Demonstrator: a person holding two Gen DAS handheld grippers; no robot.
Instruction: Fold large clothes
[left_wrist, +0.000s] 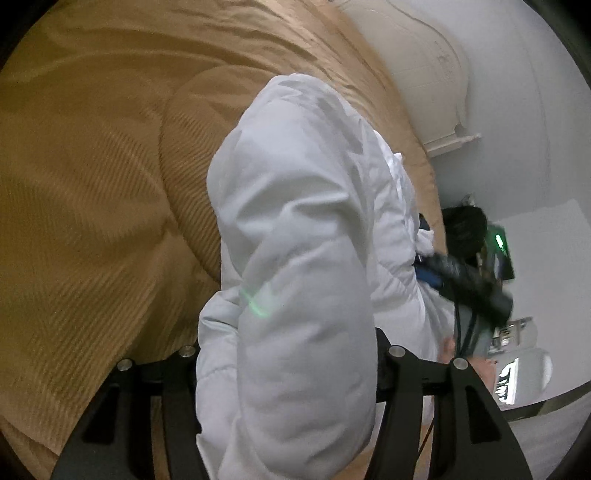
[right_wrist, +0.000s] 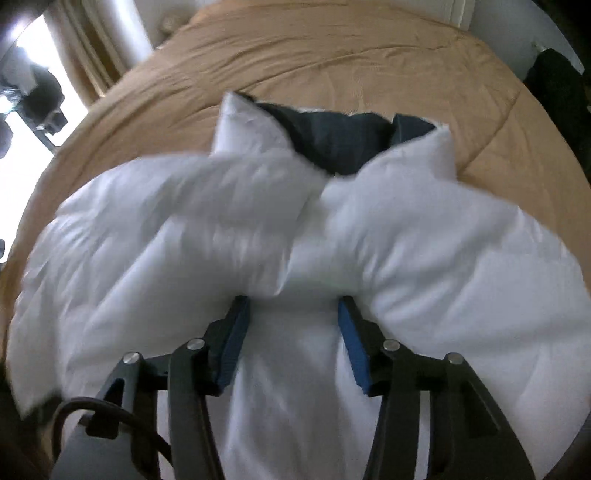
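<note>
A white puffy jacket (right_wrist: 424, 258) with a dark navy lining (right_wrist: 332, 144) at its collar lies spread on a tan bedspread (right_wrist: 332, 55). My right gripper (right_wrist: 292, 301) points down into it. Its blue pads (right_wrist: 234, 339) press on a bulging fold of the white fabric that fills the gap. In the left wrist view a thick part of the jacket (left_wrist: 295, 221) rises between the black fingers of my left gripper (left_wrist: 288, 343), which is shut on it; its pads are hidden by the fabric. The right gripper (left_wrist: 424, 247) shows at the jacket's far edge.
The tan bedspread (left_wrist: 92, 184) stretches wide to the left of the jacket. A white wall and headboard (left_wrist: 450, 92) stand behind the bed. A bright window (right_wrist: 22, 122) is at the left, and a dark item (right_wrist: 554, 92) lies at the bed's right edge.
</note>
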